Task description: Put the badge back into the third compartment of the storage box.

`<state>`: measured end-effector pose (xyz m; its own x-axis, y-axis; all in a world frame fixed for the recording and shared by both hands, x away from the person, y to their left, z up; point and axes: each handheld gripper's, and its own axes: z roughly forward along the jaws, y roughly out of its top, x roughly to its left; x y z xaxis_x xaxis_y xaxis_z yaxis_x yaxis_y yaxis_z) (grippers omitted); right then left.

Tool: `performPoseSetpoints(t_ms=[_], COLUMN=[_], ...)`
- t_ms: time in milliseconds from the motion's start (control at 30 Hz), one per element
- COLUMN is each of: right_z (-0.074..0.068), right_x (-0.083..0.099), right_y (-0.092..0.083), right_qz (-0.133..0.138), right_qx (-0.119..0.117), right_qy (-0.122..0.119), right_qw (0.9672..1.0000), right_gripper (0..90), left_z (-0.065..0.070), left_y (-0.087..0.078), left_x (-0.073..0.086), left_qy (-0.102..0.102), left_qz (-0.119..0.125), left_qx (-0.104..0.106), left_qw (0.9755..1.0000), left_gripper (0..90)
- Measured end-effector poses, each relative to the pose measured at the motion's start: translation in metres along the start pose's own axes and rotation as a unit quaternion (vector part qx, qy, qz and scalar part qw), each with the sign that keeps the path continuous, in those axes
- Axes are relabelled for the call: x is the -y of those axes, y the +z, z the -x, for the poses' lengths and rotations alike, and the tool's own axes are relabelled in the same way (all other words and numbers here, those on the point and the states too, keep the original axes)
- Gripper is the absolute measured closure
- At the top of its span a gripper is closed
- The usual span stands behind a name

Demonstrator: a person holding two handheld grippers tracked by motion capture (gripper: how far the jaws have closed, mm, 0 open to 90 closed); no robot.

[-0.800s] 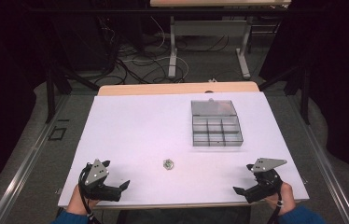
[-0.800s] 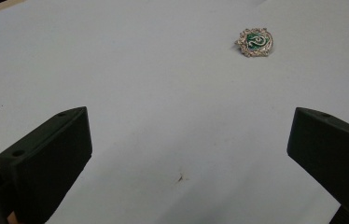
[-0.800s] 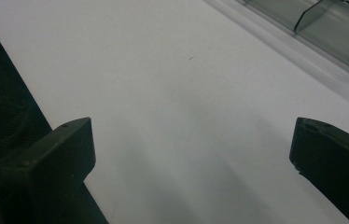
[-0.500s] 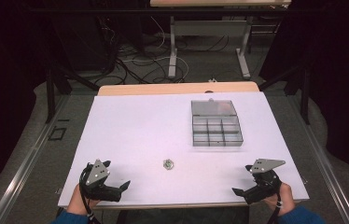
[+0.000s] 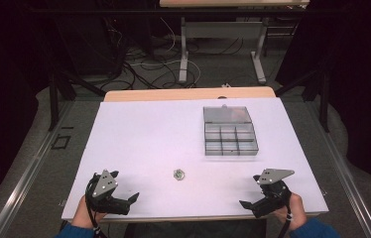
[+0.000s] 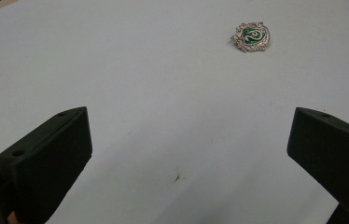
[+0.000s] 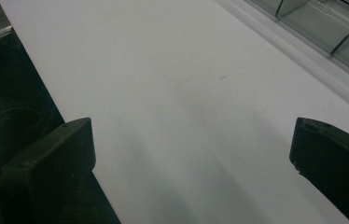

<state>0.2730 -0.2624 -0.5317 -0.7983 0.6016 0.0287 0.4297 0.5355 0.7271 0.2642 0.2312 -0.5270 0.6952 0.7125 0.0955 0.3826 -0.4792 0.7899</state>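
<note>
Tools first: your left tool (image 5: pixel 133 199) and right tool (image 5: pixel 245 204) rest at the bench's (image 5: pixel 139 134) near edge, jaws spread wide, grasping nothing. Nothing looks started; likely next you reach for the small shield-shaped badge (image 6: pixel 251 36), silvery rim, green enamel, lying mid-bench. Beyond stands a clear compartmented plastic box (image 5: pixel 230 130), lid open.

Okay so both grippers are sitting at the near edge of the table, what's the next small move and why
Probably ease the left gripper forward and toward the middle, onto the green and silver badge. Its jaws stand wide open with nothing between them, and the badge lies ahead of them, loose on the white table. The right gripper is open too, with the clear compartment box beyond it.
</note>
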Motion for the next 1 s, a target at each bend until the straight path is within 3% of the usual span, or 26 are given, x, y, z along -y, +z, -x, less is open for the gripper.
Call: performPoseSetpoints(t_ms=[367, 1000], right_z=[-0.004, -0.005], right_x=[-0.017, -0.049], right_y=[0.012, 0.042], right_qz=[-0.010, -0.004], right_qx=[-0.004, -0.014], right_qy=[-0.002, -0.012], right_qw=[0.9999, 0.9998], right_gripper=[0.0, 0.0], left_z=[0.000, 0.000], left_y=[0.000, 0.001], left_x=[0.000, 0.000], left_qy=[0.000, -0.002], left_qz=[-0.004, -0.005], left_qx=[0.002, 0.007], left_qw=[1.0000, 1.0000], left_gripper=[0.3, 0.3])
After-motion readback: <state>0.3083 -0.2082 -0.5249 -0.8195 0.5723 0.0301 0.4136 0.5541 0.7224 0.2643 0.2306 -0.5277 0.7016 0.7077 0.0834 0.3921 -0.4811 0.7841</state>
